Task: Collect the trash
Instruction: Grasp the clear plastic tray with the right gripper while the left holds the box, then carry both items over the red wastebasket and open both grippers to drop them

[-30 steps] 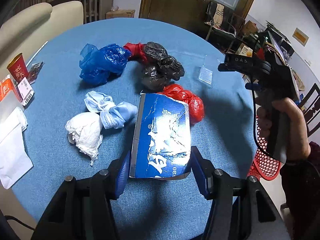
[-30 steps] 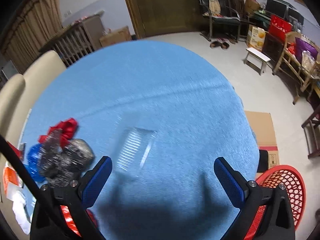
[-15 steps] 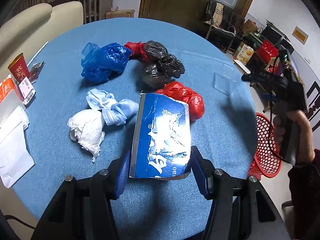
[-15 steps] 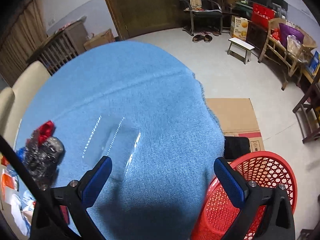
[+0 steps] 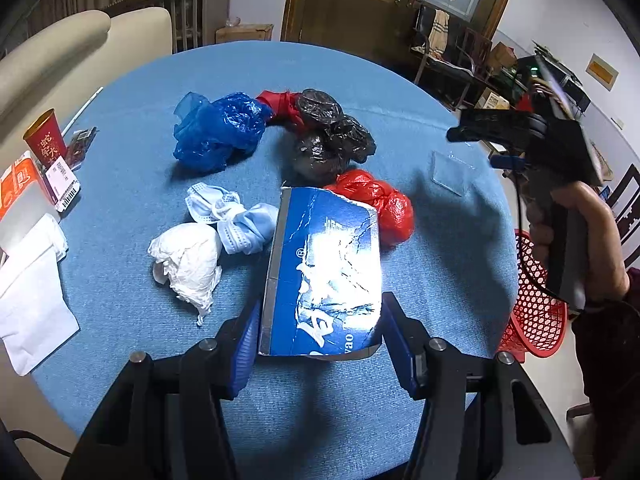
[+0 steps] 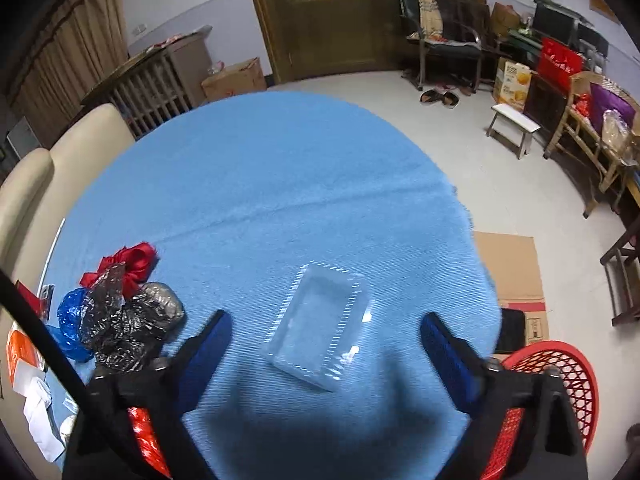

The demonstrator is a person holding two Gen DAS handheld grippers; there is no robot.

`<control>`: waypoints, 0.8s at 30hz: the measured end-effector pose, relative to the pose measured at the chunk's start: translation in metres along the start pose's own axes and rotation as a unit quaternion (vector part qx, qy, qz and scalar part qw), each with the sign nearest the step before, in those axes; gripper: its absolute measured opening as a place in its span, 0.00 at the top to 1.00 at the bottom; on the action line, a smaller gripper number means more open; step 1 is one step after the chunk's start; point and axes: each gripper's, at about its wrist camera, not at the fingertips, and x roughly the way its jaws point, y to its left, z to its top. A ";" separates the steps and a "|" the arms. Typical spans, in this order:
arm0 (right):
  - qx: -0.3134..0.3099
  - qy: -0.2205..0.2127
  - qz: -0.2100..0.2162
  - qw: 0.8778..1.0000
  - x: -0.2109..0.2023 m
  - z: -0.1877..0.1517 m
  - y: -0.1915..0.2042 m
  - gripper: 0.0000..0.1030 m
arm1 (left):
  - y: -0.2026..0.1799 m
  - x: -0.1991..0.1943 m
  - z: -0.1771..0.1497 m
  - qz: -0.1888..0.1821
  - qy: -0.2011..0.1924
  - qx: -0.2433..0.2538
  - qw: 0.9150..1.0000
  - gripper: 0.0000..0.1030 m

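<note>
- Left tool (image 5: 318,344): jaws part-open, clamped on the sides of a torn blue carton (image 5: 322,276), which it holds over the worktop (image 5: 280,76).
- Right tool (image 6: 324,344): jaws have just been closing, still wide and empty; clear plastic tray (image 6: 320,324) lies flat on the cloth between the pads, pads not touching it yet.
- Step in hand, as I read it: right tool picks up the tray, then drops it in the red basket (image 6: 560,380) off the worktop edge, lower right.
- To do it well: tray is thin, see-thru, prob flexes, so lower till the pads straddle its two long rims, close gently, don't crush. It sits skewed to the jaw line, so rotate the wrist a bit first or it may pop out.
- Keep clear of the black bags (image 6: 128,328) to the left.
- Other trash waiting: blue bag (image 5: 218,136), red bag (image 5: 378,204), face masks (image 5: 232,220), white wad (image 5: 188,256).
- Writing: carton shows white Chinese chars, a ® mark and "vao" at the bottom edge; rest glared out. Red cup (image 5: 45,142) has gold Chinese chars; small pack (image 5: 64,182) carries a barcode. Right tool's body seen from the left cam reads "DAS".
</note>
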 end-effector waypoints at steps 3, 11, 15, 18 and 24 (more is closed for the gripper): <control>0.008 0.022 -0.003 1.000 0.015 0.001 0.001 0.29 | 0.000 -0.002 0.001 -0.001 -0.004 0.000 1.000 0.42; 0.028 0.043 0.005 0.999 0.026 -0.001 -0.006 0.44 | 0.001 -0.004 0.000 0.001 -0.007 -0.001 1.000 0.42; 0.027 0.035 0.012 0.999 0.021 -0.004 -0.008 0.47 | 0.006 -0.002 0.000 0.000 0.000 -0.013 1.000 0.42; 0.020 0.026 0.027 0.999 0.014 -0.011 -0.011 0.47 | 0.009 -0.002 0.000 0.006 -0.002 -0.019 1.000 0.42; -0.005 -0.002 0.061 0.998 -0.017 -0.029 -0.014 0.47 | 0.004 -0.009 0.003 0.013 -0.014 -0.014 1.000 0.42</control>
